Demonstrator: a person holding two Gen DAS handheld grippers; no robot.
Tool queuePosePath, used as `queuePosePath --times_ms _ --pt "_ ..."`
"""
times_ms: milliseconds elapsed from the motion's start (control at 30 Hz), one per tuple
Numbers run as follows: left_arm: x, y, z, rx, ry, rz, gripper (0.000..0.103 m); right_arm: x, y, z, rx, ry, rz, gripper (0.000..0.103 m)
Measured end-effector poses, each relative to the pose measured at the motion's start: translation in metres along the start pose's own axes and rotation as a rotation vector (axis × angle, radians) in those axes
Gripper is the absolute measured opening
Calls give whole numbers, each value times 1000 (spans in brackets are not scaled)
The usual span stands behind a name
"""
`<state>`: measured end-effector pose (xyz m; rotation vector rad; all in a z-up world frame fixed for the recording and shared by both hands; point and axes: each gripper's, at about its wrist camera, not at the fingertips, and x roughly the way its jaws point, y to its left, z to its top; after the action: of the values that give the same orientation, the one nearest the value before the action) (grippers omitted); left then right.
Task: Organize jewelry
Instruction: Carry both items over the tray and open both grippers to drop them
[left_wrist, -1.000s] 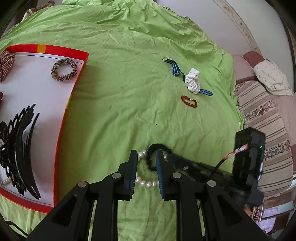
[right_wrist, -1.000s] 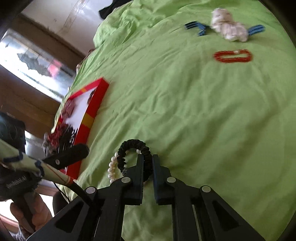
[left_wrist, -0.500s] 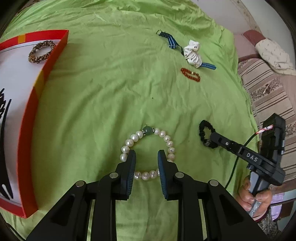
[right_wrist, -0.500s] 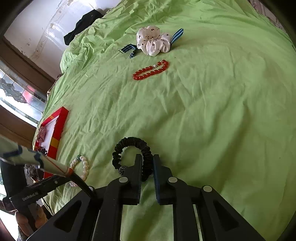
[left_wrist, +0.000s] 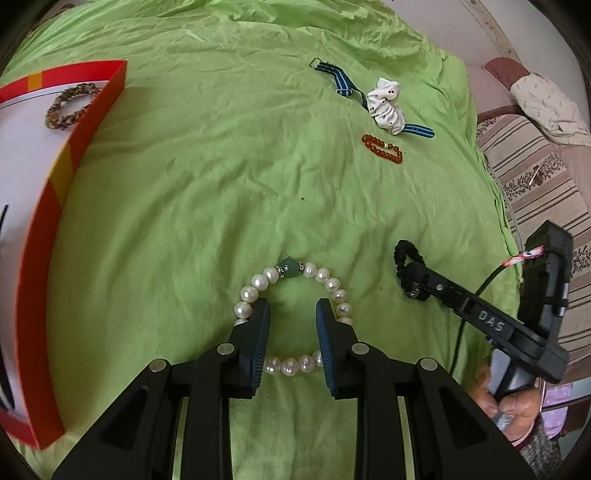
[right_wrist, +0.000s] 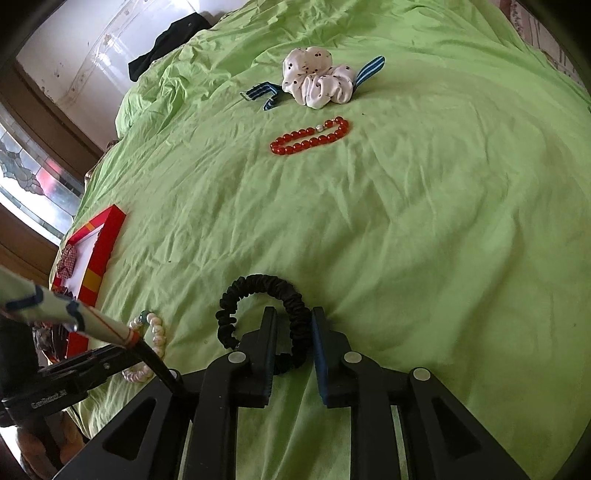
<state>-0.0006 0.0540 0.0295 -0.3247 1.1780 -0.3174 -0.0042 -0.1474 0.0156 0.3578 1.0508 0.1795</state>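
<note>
A white pearl bracelet with one green bead lies on the green bedsheet. My left gripper is open just above it, the fingers inside its ring. The bracelet also shows in the right wrist view. A black scrunchie lies on the sheet with its right side between the fingers of my right gripper, which is open. In the left wrist view the scrunchie sits at the tip of the right gripper. A red bead bracelet, a white dotted scrunchie and a blue striped strap lie farther off.
A red-rimmed white tray stands at the left with a brown braided hair tie in it; it also shows in the right wrist view. A striped cushion lies past the bed's right edge.
My right gripper has opened and let go of the black scrunchie, which now lies on the sheet. Both grippers have shifted right, away from the tray. The pearl bracelet stays put.
</note>
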Motion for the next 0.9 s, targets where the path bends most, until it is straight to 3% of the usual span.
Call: queuePosePath --times_ms 100,167,233,433,500,533,567,700,900 --pt "-19 -5 -1 29 -54 10 25 1 -2 -1 -11 -10 14 20" --pt "-27 -6 -3 73 -79 66 36 1 -3 -3 -14 -20 21 20" --pt "-21 -2 -2 89 -60 107 41 1 -3 -4 -11 -30 24 20" --pt "-2 -10 -2 142 -28 138 41 1 -5 -5 -8 -47 37 20" --pt "1 -15 -3 169 -28 151 33 1 -4 -5 -12 -43 30 20" --pt "3 -17 -3 183 -25 159 16 1 -2 -4 -18 -39 20 20" --pt "5 -19 -3 186 -18 157 9 1 2 -3 -37 -30 -2 20" --pt "-9 -22 -5 166 -48 148 9 2 21 7 -107 -10 -78 10" --pt "-62 -21 -10 158 -139 116 9 -19 42 7 -134 -46 -61 10"
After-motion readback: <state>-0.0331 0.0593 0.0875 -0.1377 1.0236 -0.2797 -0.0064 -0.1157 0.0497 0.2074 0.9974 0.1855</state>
